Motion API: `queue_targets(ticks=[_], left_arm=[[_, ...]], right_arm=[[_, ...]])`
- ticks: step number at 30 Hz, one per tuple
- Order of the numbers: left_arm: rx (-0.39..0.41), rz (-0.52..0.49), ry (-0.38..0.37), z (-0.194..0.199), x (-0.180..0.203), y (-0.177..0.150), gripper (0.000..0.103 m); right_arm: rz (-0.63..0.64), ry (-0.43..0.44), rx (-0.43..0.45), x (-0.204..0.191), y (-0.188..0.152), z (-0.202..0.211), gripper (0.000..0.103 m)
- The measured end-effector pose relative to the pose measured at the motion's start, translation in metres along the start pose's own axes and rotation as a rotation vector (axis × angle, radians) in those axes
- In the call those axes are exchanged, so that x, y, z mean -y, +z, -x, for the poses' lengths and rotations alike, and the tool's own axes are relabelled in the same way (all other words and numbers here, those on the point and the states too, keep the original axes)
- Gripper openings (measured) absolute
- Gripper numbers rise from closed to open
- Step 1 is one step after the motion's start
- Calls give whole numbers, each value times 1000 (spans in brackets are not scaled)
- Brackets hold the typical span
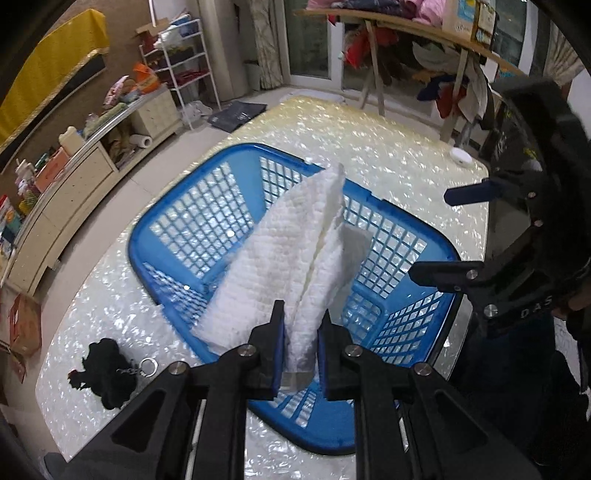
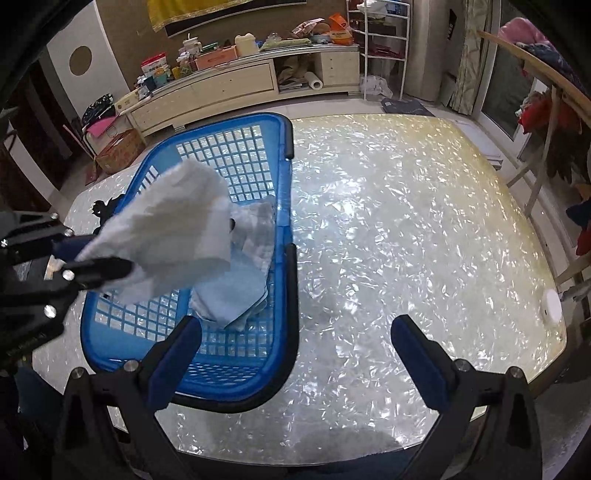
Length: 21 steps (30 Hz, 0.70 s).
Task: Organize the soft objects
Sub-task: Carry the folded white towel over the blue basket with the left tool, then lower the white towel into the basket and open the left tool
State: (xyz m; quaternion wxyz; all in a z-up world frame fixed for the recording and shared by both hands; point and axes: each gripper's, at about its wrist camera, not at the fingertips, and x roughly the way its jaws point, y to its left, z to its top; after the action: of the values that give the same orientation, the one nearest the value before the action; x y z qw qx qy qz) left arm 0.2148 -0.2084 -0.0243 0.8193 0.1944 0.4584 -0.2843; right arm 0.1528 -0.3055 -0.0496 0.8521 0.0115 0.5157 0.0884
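My left gripper [image 1: 300,325] is shut on a white quilted cloth [image 1: 291,258] and holds it above the blue mesh basket [image 1: 177,236]. In the right wrist view the cloth [image 2: 170,229] hangs from the left gripper [image 2: 99,258] over the basket [image 2: 284,166]. A folded pale cloth [image 2: 236,291] lies inside the basket. My right gripper [image 2: 295,332] is open and empty, beside the basket's right rim above the table; it also shows at the right of the left wrist view [image 1: 439,232]. A black soft toy with a key ring [image 1: 105,373] lies on the table left of the basket.
The shiny pearl-patterned table [image 2: 406,221] carries a small white round object [image 2: 553,306] near its far right edge. A low cabinet [image 2: 229,88] with clutter and a white wire rack [image 2: 384,44] stand beyond. A wooden rack of clothes [image 1: 424,33] stands behind the table.
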Motion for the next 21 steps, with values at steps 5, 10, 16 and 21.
queue_targets(ticks=[5,10,16,21], left_arm=[[-43,-30,-13,-25,10,5,13],[-83,-42,7,-43,11,5,13],[-113,-58,18,-55,12,6,13],[-132,-75,-17,-64,22,9,15]], right_arm=[[-14,4,-5,3,-1,-2,103],[-21,12,-13,4,-3,-4,103],[-39,26,-17,7,-2,-9,103],[-42,28,-23,9,-4,-10,103]])
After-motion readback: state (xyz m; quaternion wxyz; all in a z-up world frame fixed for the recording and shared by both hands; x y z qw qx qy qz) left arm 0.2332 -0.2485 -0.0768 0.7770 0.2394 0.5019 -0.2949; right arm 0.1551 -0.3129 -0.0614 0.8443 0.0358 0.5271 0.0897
